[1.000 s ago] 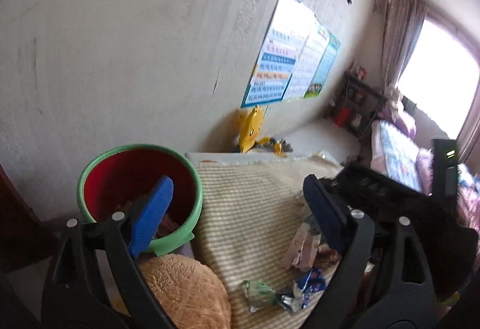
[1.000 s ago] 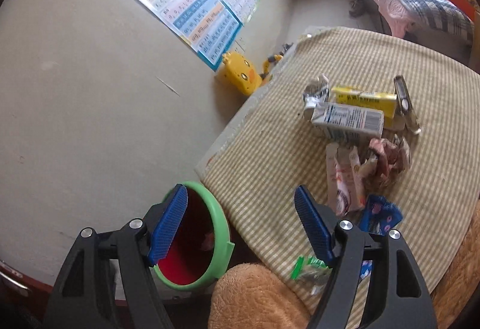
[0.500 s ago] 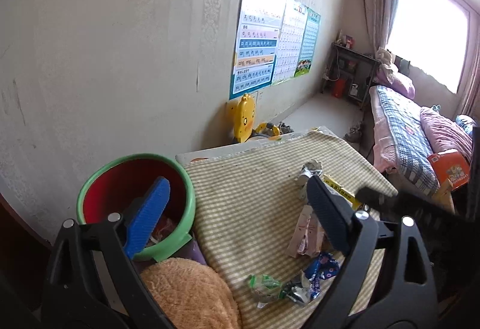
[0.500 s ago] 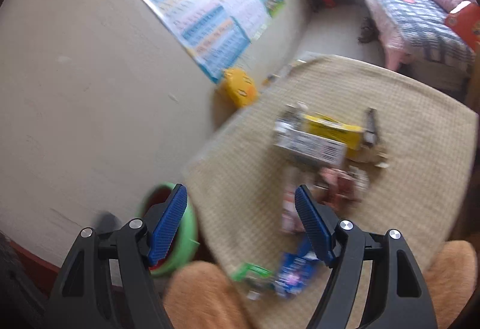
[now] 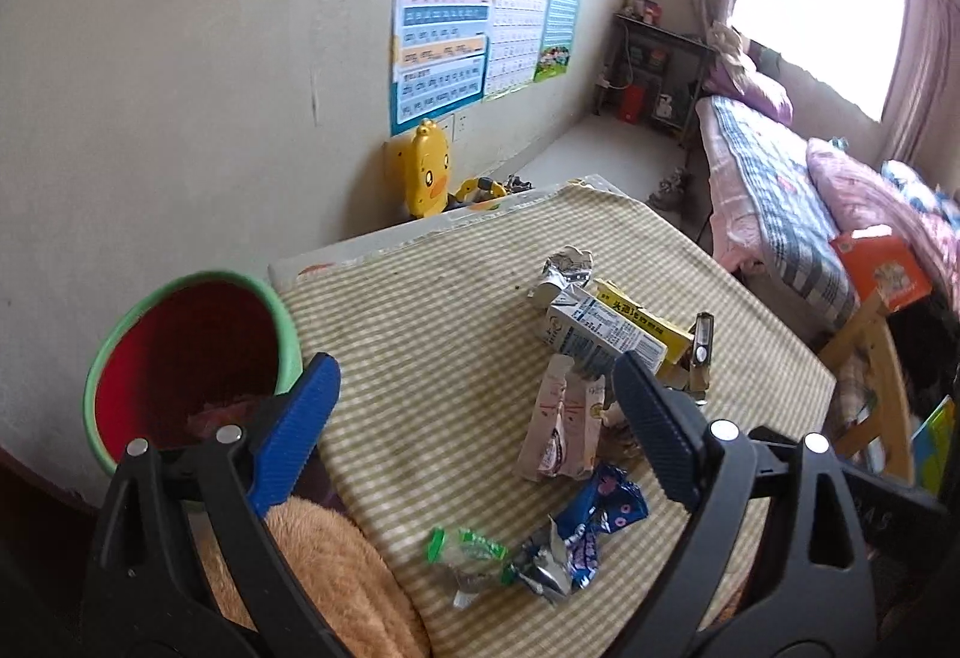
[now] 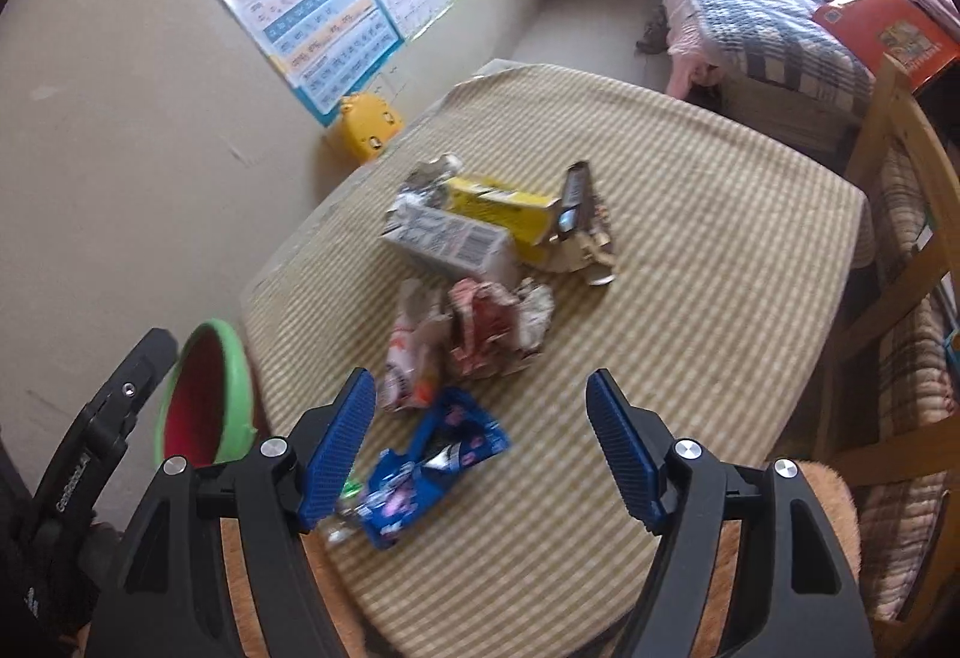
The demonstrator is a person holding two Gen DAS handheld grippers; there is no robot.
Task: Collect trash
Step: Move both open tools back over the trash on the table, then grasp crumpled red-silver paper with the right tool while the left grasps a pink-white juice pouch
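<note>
**Over the table, both grippers wide apart above the trash**

From the left wrist view, the left gripper (image 5: 474, 418) hangs above the checked tablecloth (image 5: 432, 334) with its fingers spread and nothing between them. A white milk carton (image 5: 600, 337) lies on its side, long axis running from the left far side toward the near right, just beyond the right finger. Against its far side lies a yellow box (image 5: 651, 319). A pale pink wrapper (image 5: 561, 427) lies lengthwise toward the camera, between the fingers. A crumpled blue wrapper (image 5: 591, 523) and a small green one (image 5: 465, 541) lie nearest, at the table's front edge. The red bin (image 5: 186, 358) with a green rim stands off the table's left corner, behind the left finger.

From the right wrist view, the right gripper (image 6: 480, 442) is also spread wide and empty. The blue wrapper (image 6: 429, 469) lies just beside its left finger, blurred. The pink wrapper (image 6: 411, 358), a crushed red-and-white wrapper (image 6: 498, 325), the carton (image 6: 447, 241) and box (image 6: 501, 208) sit farther out, mid-table. The bin (image 6: 207, 397) is at the left.
</note>
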